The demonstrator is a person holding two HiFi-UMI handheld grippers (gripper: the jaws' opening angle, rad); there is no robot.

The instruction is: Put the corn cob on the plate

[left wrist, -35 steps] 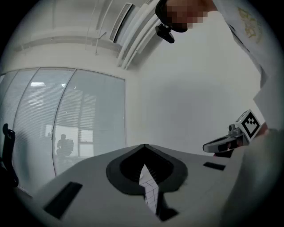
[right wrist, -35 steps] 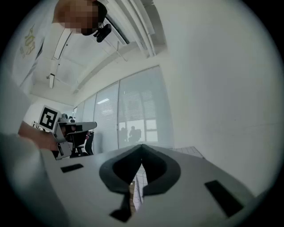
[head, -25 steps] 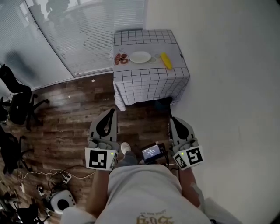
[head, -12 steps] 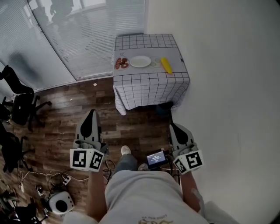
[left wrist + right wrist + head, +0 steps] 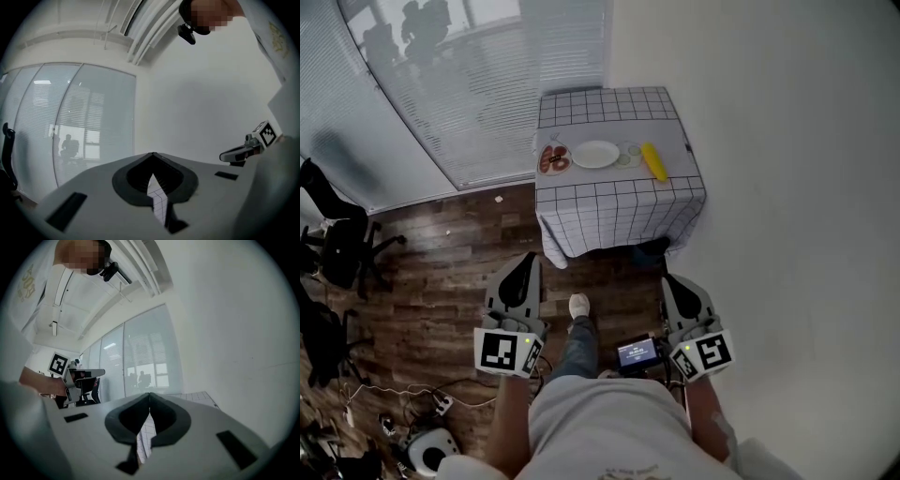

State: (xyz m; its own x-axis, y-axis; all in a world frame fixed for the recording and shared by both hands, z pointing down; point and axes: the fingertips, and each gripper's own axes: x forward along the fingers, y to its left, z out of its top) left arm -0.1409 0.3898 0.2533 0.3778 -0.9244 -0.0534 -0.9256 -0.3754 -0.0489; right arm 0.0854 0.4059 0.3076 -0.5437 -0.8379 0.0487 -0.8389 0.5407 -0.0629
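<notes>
the person wears a pale grey t-shirt (image 5: 600,422) with a gold print, low in the head view, blue jeans (image 5: 579,345) and a white shoe (image 5: 578,306). the left gripper (image 5: 529,258), lower left of centre, and the right gripper (image 5: 668,279), lower right, are light grey shells with black teardrop-shaped pads. each ends in a white cube (image 5: 508,351) printed with black square markers. a small dark screen (image 5: 637,353) glows bluish between them. a black camera (image 5: 187,33) is worn on the head, at the top of the left gripper view.
</notes>
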